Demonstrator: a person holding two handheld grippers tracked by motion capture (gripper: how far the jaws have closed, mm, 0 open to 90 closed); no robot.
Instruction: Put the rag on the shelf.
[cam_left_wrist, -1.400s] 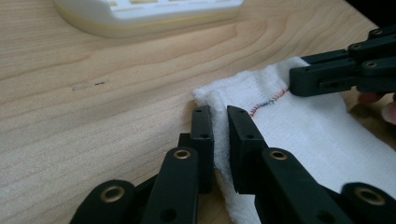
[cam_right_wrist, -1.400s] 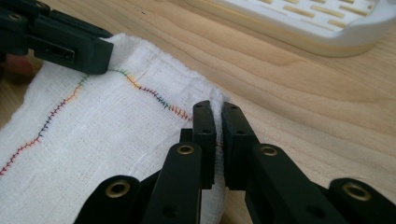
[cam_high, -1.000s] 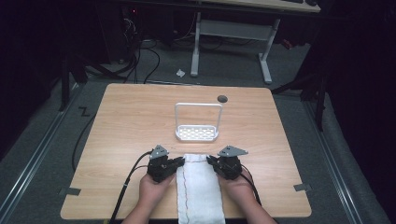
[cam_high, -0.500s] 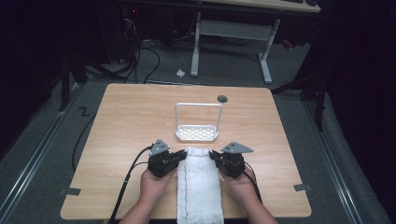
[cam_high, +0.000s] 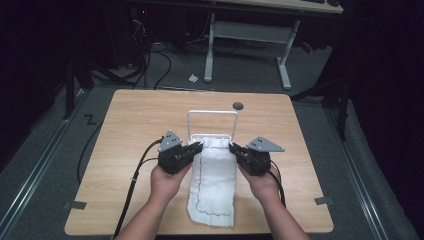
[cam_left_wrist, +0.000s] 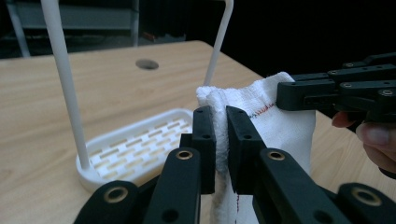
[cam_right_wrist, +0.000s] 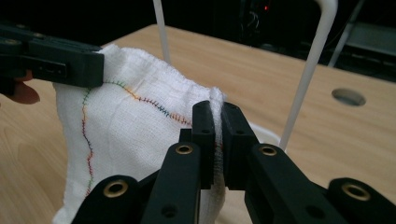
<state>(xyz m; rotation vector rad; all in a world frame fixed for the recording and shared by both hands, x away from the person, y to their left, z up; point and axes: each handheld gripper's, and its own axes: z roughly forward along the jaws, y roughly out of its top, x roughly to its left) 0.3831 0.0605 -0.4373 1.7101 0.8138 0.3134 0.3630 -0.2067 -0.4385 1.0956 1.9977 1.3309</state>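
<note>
The left gripper (cam_high: 196, 148) jaws are clenched on one top corner of the cloth (cam_high: 214, 180); the right gripper (cam_high: 235, 148) jaws clench the other. Its lower end lies on the bench (cam_high: 130, 120). Just beyond the jaws stands the rack (cam_high: 212, 114), where the cloth is not yet hung.

One cloth (cam_high: 214, 175), one rack (cam_high: 212, 125), two claws (cam_high: 198, 148)

I see my left tongs (cam_high: 198, 146) and right tongs (cam_high: 233, 147) pinching the white cloth's (cam_high: 213, 180) top corners (rack (cam_high: 212, 116) just behind) above the tabletop (cam_high: 135, 120).
</note>
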